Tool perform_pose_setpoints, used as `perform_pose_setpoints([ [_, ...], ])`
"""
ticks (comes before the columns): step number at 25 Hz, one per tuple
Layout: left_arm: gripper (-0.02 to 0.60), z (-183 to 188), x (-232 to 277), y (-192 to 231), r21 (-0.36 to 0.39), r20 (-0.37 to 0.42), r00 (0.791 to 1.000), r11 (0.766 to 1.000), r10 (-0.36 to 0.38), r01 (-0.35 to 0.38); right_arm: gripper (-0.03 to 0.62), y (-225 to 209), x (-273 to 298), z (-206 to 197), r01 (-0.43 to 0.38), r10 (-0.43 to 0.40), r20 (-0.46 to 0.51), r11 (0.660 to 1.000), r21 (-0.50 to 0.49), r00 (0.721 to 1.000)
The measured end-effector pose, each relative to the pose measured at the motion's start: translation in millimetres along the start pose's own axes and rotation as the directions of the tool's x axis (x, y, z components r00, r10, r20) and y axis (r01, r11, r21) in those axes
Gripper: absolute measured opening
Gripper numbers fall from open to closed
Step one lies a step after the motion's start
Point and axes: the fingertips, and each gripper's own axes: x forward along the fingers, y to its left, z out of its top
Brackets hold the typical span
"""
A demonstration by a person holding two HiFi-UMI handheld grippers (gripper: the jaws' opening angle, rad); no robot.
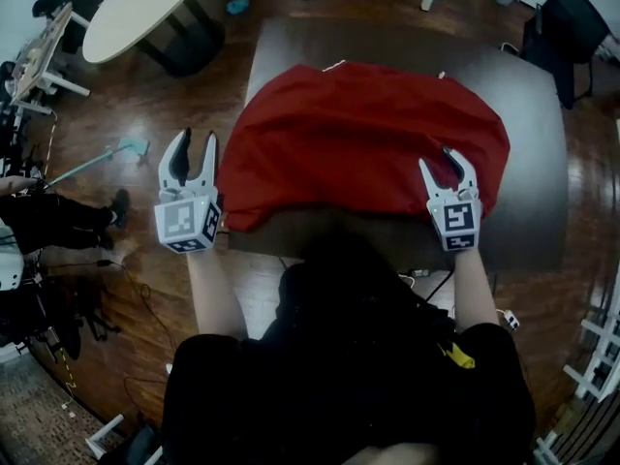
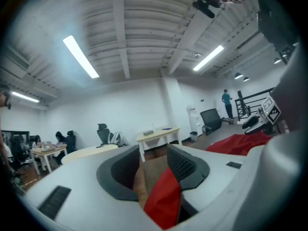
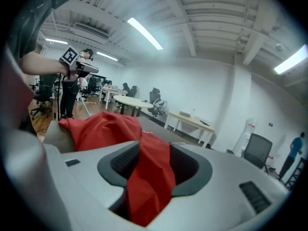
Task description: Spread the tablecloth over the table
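A red tablecloth (image 1: 358, 134) lies bunched on the dark table (image 1: 538, 172), covering its middle and near side. My right gripper (image 1: 446, 163) is over the cloth's near right edge. In the right gripper view the red cloth (image 3: 149, 182) fills the gap of that gripper (image 3: 150, 159), which is shut on it. My left gripper (image 1: 194, 143) is off the table's left edge, beside the cloth's near left corner. Its jaws stand apart in the left gripper view (image 2: 151, 160). A red fold (image 2: 163, 201) rests against the right finger, with a gap to the left one.
A white oval table (image 1: 145, 8) stands at the far left. A person in black (image 1: 58, 216) and a long-handled tool (image 1: 121, 148) are on the wood floor at the left. A black chair (image 1: 567, 17) is at the far right.
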Motion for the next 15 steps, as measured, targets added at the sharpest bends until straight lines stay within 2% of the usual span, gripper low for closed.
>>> perform_pose_setpoints([
  [2,0.186,5,16,-31,-0.001,0.031,0.995,0.996,-0.091,0.091,0.204,-17,-22,-6,0.063,-0.063,-0.013,0.998,0.018,0.998],
  [4,0.186,7,26,-65,-0.030,0.062,0.981,0.982,-0.185,0.187,0.203,-34,-45,-16,0.124,-0.122,-0.037,0.991,0.045,0.992],
  [8,0.176,-9,44,-138,-0.093,0.076,0.933,0.929,-0.351,0.357,0.202,-68,-86,-54,0.239,-0.228,-0.107,0.965,0.109,0.968],
  [10,0.176,-23,50,-188,-0.109,0.053,0.894,0.887,-0.445,0.448,0.203,-86,-110,-84,0.287,-0.265,-0.151,0.947,0.142,0.952],
  [12,0.176,-35,51,-248,-0.121,0.021,0.845,0.838,-0.534,0.532,0.202,-105,-136,-118,0.312,-0.279,-0.195,0.936,0.164,0.940],
  [15,0.176,-56,43,-338,-0.109,-0.040,0.775,0.774,-0.631,0.624,0.204,-125,-164,-175,0.302,-0.250,-0.252,0.932,0.199,0.935],
])
